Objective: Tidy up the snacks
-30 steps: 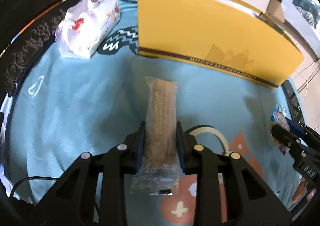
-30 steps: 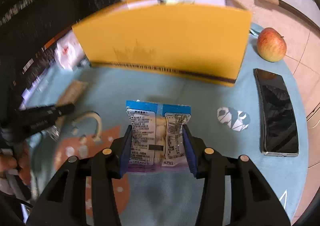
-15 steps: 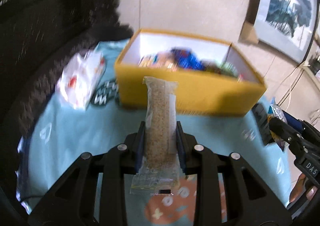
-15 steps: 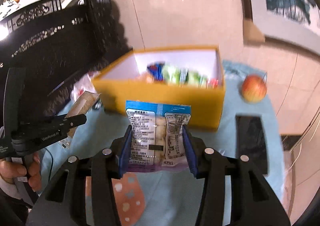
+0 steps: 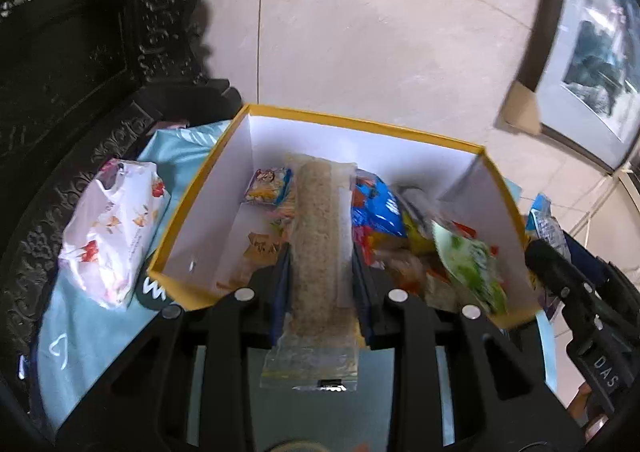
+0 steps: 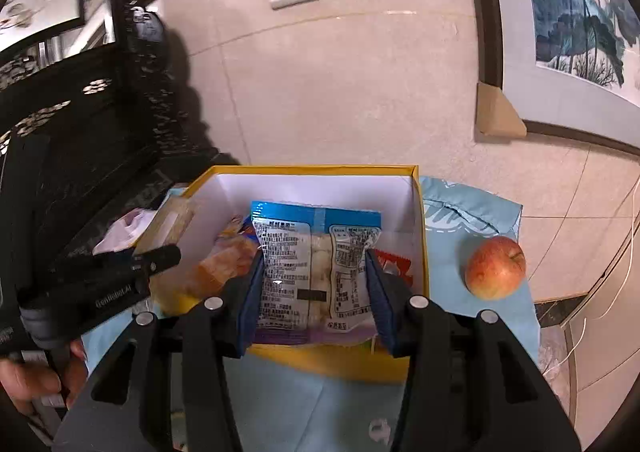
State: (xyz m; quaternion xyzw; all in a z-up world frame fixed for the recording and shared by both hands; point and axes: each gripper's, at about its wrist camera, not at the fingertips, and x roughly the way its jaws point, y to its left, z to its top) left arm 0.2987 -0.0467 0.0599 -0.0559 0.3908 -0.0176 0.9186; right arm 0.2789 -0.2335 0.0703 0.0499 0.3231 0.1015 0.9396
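The left gripper [image 5: 320, 272] is closed tight on a long clear-wrapped grain bar [image 5: 318, 236], its pads pressing both long sides; the bar's far end reaches out over the open yellow box [image 5: 360, 124], and its near sealed end sticks back past the fingers. The right gripper [image 6: 314, 292] clamps a blue-topped snack packet [image 6: 316, 252] by its two side edges, jaws partly open around it, the packet standing upright over the box's near wall.

The box stands on the blue-clothed counter [image 6: 472, 212], toward its far edge, and already holds a heap of packets [image 5: 380, 208] along its right half; the left part of its white floor is bare. Left of the box lies a white tissue pack [image 5: 116, 236], near the counter's left edge. An apple [image 6: 495, 267] sits right of the box, well apart from it, near the right edge. The two grippers hang side by side, the left one's finger [image 6: 156, 258] beside the box's left wall.
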